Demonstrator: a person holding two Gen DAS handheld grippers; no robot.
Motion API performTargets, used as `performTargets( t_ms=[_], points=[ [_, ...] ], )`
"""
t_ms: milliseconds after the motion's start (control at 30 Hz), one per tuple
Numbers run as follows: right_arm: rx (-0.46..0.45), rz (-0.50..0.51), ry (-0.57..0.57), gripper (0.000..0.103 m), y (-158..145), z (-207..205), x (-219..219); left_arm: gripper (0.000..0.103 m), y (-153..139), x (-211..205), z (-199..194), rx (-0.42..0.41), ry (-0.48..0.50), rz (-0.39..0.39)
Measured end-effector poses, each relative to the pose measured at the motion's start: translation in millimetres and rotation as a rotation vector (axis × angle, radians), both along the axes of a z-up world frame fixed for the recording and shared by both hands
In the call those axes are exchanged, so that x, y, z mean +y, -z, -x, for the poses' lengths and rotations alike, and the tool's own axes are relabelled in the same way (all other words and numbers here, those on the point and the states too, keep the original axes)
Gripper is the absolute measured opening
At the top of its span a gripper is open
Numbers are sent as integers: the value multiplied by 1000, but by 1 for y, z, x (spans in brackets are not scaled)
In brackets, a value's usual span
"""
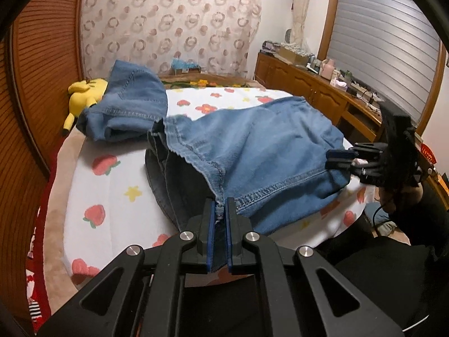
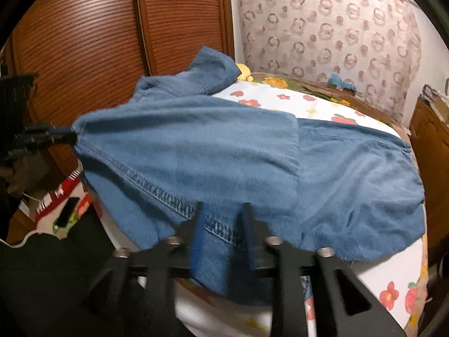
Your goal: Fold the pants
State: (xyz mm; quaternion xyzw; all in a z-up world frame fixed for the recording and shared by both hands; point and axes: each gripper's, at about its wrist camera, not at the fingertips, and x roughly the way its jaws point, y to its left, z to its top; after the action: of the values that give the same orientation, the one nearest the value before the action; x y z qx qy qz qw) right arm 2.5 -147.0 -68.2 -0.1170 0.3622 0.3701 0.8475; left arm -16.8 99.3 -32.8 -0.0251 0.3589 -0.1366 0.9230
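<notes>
Blue denim pants (image 1: 247,146) lie across a bed with a white flower-print sheet (image 1: 106,196). My left gripper (image 1: 220,210) is shut on a stitched hem edge of the pants at the near side. My right gripper (image 2: 221,210) is shut on the same hem further along; it also shows in the left wrist view (image 1: 336,158) at the right, pinching the cloth. The left gripper shows in the right wrist view (image 2: 60,136) at the far left. The hem (image 2: 157,188) is stretched between both grippers and lifted. A further part of the pants (image 1: 132,104) is bunched at the far left.
A yellow plush toy (image 1: 84,92) lies at the bed's far left by a wooden slatted wardrobe (image 1: 36,84). A wooden counter (image 1: 322,90) with clutter runs along the right. A patterned curtain (image 1: 174,22) hangs behind the bed. A phone (image 2: 66,210) lies near the bed's left edge.
</notes>
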Motion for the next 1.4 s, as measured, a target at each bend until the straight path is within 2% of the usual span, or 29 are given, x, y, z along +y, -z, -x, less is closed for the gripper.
performTargets(
  t_ms=[200,367,400,533,633,867,1100,1267,1400],
  points=[
    [1,43,7,41,1,-1,-2,7,-16,-1,6,-38,7,-8],
    [27,36,4,40,3,0,-10,7,-6,-1,-2,-12,-1,-24],
    [34,40,2,39,4,0,-10,7,-4,-1,-3,-6,-3,-24],
    [39,83,1,15,9,0,-7,8,3,0,-6,11,-9,-23],
    [35,71,-2,8,5,0,-9,8,6,0,-5,22,-5,-27],
    [11,28,4,5,-16,11,-28,8,16,-7,-3,57,17,-26],
    [63,0,18,6,-8,9,-33,8,23,-9,-2,74,17,-21],
    [43,-21,31,7,-16,7,-35,21,20,-4,-5,60,-15,-42],
    [26,-37,38,10,-21,13,-39,46,18,3,-8,42,-54,-45]
  ],
)
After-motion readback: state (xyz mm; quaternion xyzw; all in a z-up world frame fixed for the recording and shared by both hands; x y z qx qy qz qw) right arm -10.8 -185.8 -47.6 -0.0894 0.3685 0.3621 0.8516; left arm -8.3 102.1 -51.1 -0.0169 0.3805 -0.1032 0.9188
